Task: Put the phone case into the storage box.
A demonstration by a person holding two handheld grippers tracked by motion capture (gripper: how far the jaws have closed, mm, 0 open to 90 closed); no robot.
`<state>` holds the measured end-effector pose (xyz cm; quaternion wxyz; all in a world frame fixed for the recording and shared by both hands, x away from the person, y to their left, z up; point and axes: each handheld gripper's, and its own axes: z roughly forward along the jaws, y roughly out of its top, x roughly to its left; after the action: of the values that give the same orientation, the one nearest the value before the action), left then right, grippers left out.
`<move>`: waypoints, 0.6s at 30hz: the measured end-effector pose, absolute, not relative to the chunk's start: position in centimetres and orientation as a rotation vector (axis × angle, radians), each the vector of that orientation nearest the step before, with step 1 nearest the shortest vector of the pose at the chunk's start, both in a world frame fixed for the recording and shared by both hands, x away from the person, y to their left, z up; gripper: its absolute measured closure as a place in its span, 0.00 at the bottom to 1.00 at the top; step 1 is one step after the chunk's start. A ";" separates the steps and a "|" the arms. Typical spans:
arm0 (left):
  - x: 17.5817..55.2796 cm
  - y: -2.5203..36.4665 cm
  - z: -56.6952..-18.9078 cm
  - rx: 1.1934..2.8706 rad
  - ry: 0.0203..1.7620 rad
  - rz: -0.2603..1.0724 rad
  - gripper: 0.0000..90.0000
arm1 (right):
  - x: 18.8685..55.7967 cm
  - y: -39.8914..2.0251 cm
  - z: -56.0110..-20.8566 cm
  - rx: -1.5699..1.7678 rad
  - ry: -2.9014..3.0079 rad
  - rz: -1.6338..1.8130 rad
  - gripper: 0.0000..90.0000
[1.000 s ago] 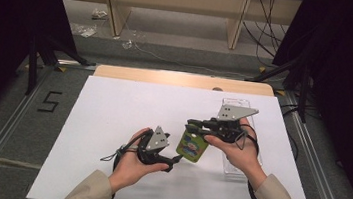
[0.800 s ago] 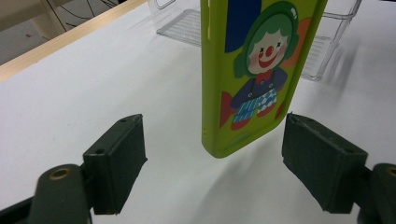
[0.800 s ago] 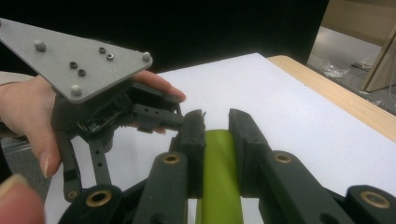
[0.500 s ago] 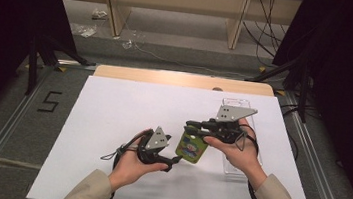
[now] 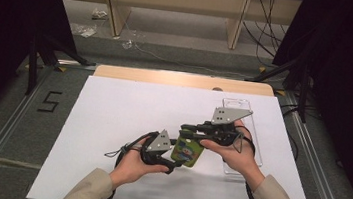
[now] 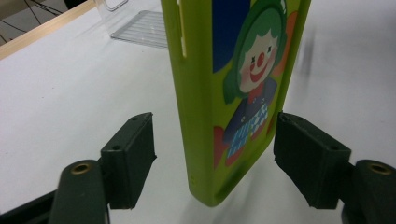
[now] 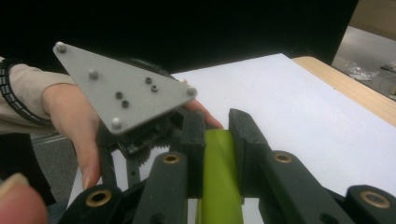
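Hanging just above the white table sheet (image 5: 111,122), the green phone case (image 5: 187,151) printed with a clown is pinched at its top edge by your right gripper (image 5: 187,129), whose jaws are closed hard on the thin green rim, as the right gripper view shows (image 7: 218,177). Your left gripper (image 6: 214,163) sits just below and left of the case in the high view, its jaws wide on either side of the case's lower corner; they have just been closing in, yet a gap still shows between each pad and the plastic, so nothing is gripped there.

Judging by its thin walls and hollow back, the case should be very light and somewhat flexible, likely to bow or twist if squeezed across its open width. The glossy printed face looks slick. You would do best to take it across the thickness at a corner or along a side rim, where the wall is stiffest, rather than across the flat panel.

A clear plastic tray (image 5: 243,112) lies right of the case and beyond it, partly under your right hand (image 5: 232,148); its near end is covered and its edges are faint against the sheet. The case's top is cut off in the left gripper view, and its inner side cannot be made out. Whether the lower corner touches the sheet is hard to tell.
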<state>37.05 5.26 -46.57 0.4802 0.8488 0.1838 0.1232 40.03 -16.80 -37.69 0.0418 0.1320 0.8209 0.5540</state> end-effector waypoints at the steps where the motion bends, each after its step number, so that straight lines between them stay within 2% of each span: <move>1: 37.1 5.3 -46.6 2.070 0.448 0.297 0.34 | 40.0 -16.7 -37.7 0.398 2.516 1.695 0.86; 14: 37.2 5.4 -46.8 2.071 0.411 0.180 0.50 | 39.7 -16.3 -37.8 0.363 2.552 1.739 0.86; 18: 37.1 5.4 -46.5 2.060 0.395 0.155 0.60 | 39.8 -16.2 -38.0 0.359 2.554 1.743 0.86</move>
<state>37.13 5.43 -46.55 0.4961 0.8504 0.1631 0.0640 39.77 -16.16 -37.98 0.0144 0.1152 0.8204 0.5598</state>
